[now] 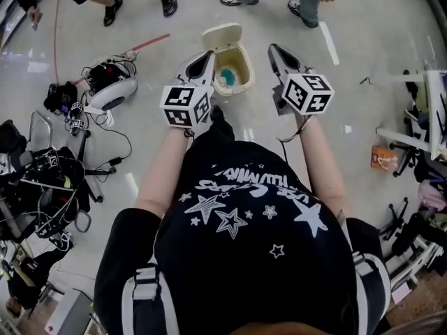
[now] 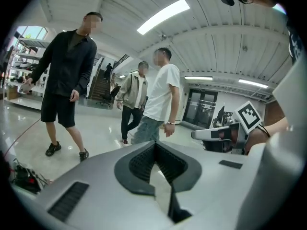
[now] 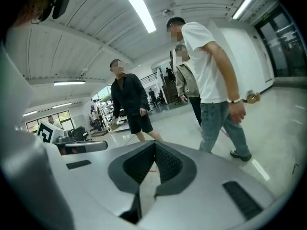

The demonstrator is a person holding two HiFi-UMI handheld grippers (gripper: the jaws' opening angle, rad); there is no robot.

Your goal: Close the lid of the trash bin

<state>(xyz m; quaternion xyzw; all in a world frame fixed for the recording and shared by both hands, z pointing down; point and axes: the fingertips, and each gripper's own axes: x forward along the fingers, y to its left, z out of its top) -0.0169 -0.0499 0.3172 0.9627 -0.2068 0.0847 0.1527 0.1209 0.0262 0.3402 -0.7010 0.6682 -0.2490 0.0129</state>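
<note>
**While Both Claws Are Held Aloft: Trash Bin, Lid Open**

As seen from the head view, the trash bin (image 1: pixel 247 70) stands on the pale glossy floor (image 1: pixel 363 68). It is just ahead of the person's star-printed black shirt (image 1: pixel 251 215) and between the two claws.

- **Trash bin.** Cream in colour. Its lid (image 1: pixel 222 36) is tipped back at the far edge, so the inside is exposed. A teal object (image 1: pixel 225 78) lies within, possibly a bag or cloth; its kind cannot be made out.
- **Left claw** (image 1: pixel 207 56). Held in the air just left of the bin, with its marker cube (image 1: pixel 186 105) toward the person. In the left gripper view the jaws are seen brought together at the tips, closed on nothing (image 2: pixel 154 143), and aimed across the room.
- **Right claw** (image 1: pixel 274 49). Held just right of the bin, apart from it, with its own marker cube (image 1: pixel 309 93) behind. In the right gripper view its jaws are likewise seen drawn together, empty (image 3: pixel 155 143).
- **Bystanders.** Three are recorded on the floor beyond: one in black with shorts (image 2: pixel 67 75), one in a white T-shirt and jeans (image 2: pixel 160 95), and one in a pale jacket (image 2: pixel 134 92).
- **Floor clutter.** A white rounded device with cables (image 1: pixel 110 89) is noted at the left. A small orange box (image 1: pixel 384 159) is noted at the right.
</note>
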